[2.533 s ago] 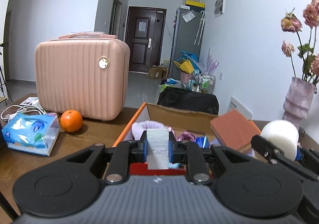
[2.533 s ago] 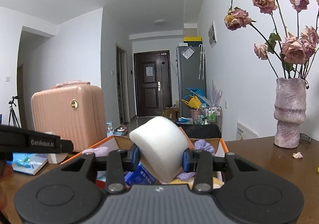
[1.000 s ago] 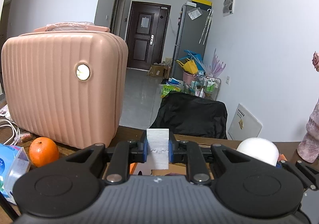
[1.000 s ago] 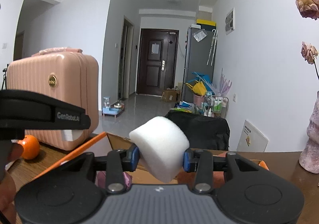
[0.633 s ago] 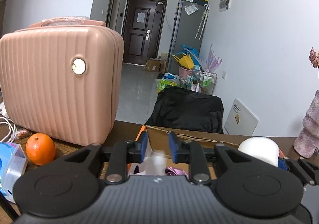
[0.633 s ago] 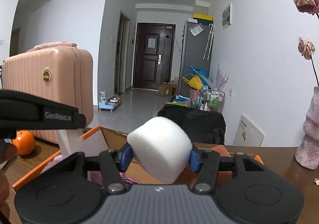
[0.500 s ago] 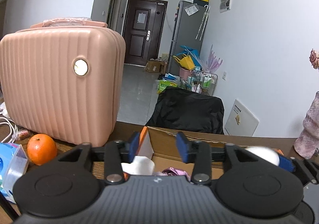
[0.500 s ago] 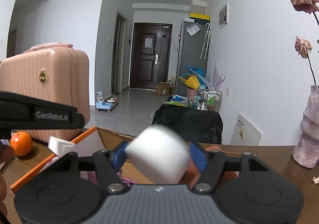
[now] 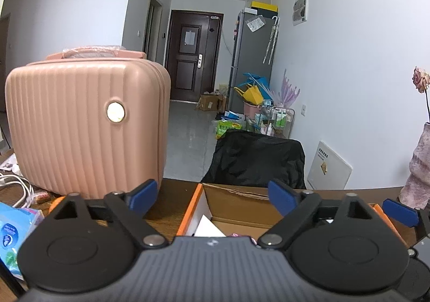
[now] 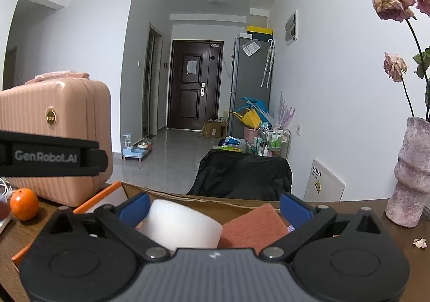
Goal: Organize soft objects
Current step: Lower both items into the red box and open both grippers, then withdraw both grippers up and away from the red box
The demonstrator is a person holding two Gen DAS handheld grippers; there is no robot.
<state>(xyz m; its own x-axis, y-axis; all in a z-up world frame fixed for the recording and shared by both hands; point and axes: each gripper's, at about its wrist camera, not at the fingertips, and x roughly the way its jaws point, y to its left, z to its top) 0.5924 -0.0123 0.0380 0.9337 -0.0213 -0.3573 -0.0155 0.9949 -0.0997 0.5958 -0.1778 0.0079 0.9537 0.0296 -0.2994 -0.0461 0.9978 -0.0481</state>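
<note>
Left gripper [image 9: 212, 196]: jaws have just been opening and now stand wide, nothing between them; it hangs over the near-left corner of the cardboard box [image 9: 236, 194], pointing a little downward.

White foam slab [image 9: 208, 226]: lies inside the box against its left wall, only a corner showing above the gripper body. Judged light and springy, easy to dent; best taken across its flat faces with a modest squeeze.

Box: open-topped, orange-edged, on the wooden table [image 9: 174, 200], just right of the pink case [image 9: 86, 124] at the table's far-left edge.

Right gripper [image 10: 215, 206]: jaws have just been opening, now spread wide; it points slightly down over the box's near edge.

White foam cylinder [image 10: 180, 226]: sits between the right gripper's open pads, nearer the left one, which it may still brush; apparently unclamped, beside a rust-red sponge [image 10: 255, 229]. Judged very light and compressible, likely to roll; hold it across its round sides.

Vase [image 10: 411, 175]: stands clear at the table's far-right edge.
</note>
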